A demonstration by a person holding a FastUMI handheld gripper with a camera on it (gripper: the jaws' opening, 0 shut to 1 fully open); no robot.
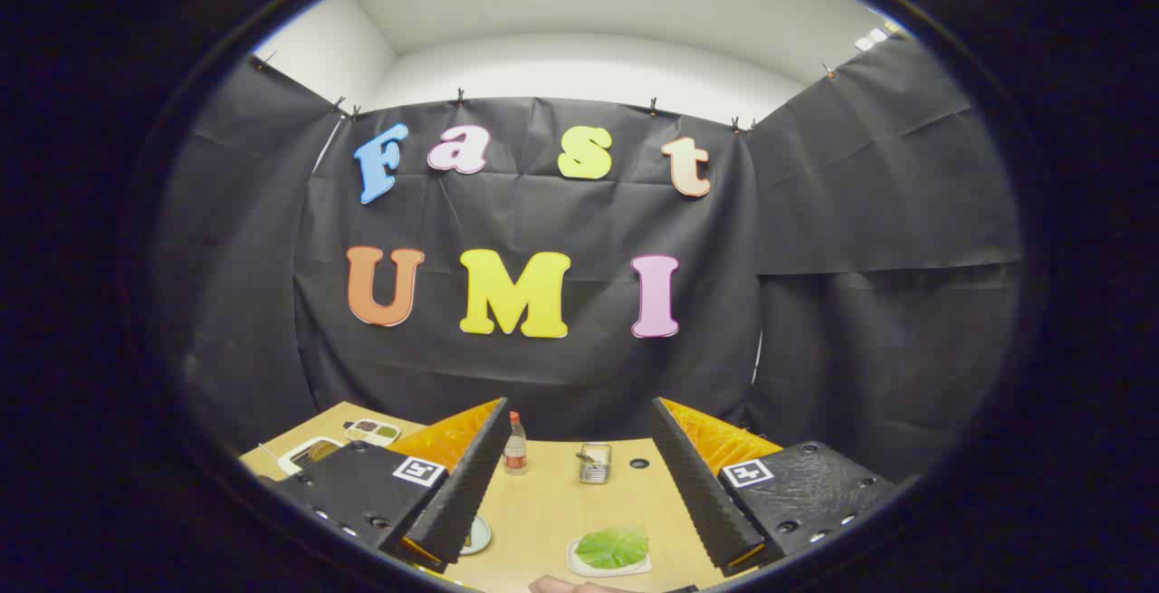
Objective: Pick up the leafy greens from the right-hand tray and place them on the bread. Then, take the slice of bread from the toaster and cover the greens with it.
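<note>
My gripper [579, 484] is held high above a light wooden table [552, 507], its two fingers wide apart with nothing between them. Below and between the fingers lies a green leaf [613, 546] on a small white tray [584, 566]. A small metal toaster [595, 463] stands farther back on the table, beyond the leaf. Just inside the left finger, the rim of a small plate [477, 537] peeks out; what it carries is hidden.
A small bottle with a red cap [514, 444] stands near the table's back edge, left of the toaster. Two white dishes [373, 431] [308, 454] sit at the far left. A dark round hole [639, 463] marks the tabletop right of the toaster. Black cloth walls surround the table.
</note>
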